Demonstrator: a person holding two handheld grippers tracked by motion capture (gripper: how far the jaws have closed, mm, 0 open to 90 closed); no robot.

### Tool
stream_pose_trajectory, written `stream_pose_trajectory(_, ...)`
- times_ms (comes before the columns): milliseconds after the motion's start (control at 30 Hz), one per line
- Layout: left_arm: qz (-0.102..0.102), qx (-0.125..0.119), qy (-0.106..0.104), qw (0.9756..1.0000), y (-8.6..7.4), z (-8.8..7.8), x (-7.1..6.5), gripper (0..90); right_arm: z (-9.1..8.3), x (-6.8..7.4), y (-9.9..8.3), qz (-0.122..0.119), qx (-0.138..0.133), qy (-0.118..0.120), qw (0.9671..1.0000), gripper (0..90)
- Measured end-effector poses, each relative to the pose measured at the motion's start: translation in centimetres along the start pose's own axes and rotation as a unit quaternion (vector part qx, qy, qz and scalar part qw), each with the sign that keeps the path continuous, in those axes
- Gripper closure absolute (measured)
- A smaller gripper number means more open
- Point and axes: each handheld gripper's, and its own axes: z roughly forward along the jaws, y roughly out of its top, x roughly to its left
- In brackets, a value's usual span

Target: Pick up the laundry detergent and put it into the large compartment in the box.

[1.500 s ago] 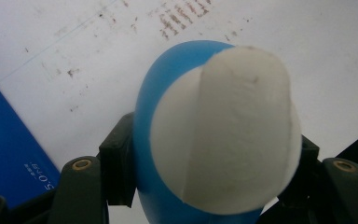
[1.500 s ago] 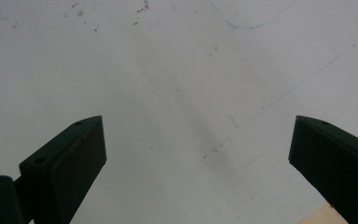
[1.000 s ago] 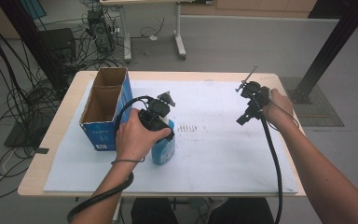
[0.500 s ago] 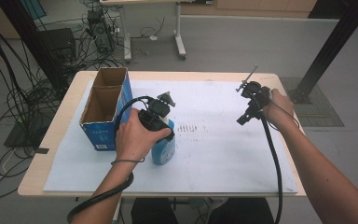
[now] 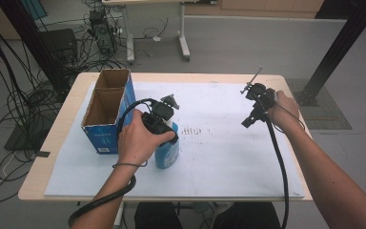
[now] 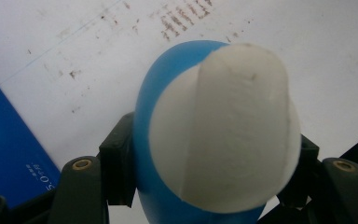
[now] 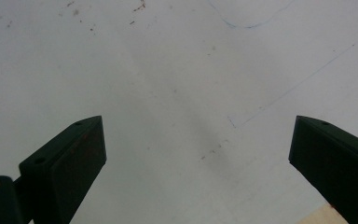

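Observation:
A blue bottle with a white cap (image 5: 167, 151) stands upright on the white sheet (image 5: 219, 157), just right of the blue cardboard box (image 5: 106, 112). My left gripper (image 5: 164, 136) comes down over it from above and is shut on it. In the left gripper view the white cap (image 6: 223, 126) looms large and the black jaws press on the blue body (image 6: 144, 186) from both sides. My right gripper (image 5: 248, 121) hovers over the right part of the sheet, pointing down, open. Nothing lies between its wide-apart jaws in the right gripper view, where the right gripper (image 7: 198, 154) looks onto bare paper.
The open-topped blue box has two compartments and stands at the sheet's left edge. Small brown marks (image 5: 193, 130) dot the paper near the middle. The wooden table edge (image 5: 171, 75) runs along the back. Cables and a desk frame (image 5: 183, 43) are on the floor beyond.

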Motion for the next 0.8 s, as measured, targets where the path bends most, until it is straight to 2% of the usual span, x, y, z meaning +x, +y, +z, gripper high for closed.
stream_pose_trajectory(233, -0.001, 0.003, 0.001, 1.0000, 0.1, 0.0, -0.1, 37.5, 0.4, 0.0, 0.1, -0.003, 0.002, 0.004, 1.0000, 3.6)
stream_pose_trajectory(533, 0.003, 0.008, 0.002, 1.0000, 0.3, -0.2, -0.2, 37.6, 0.1, -0.7, 0.0, 0.001, 0.004, -0.008, 1.0000, 3.7)
stream_pose_trajectory(800, 0.001, -0.007, 0.000, 1.0000, 1.2, -2.0, -0.3, 37.6, -0.3, -0.8, 0.0, 0.000, 0.001, -0.012, 0.9999, 3.8)
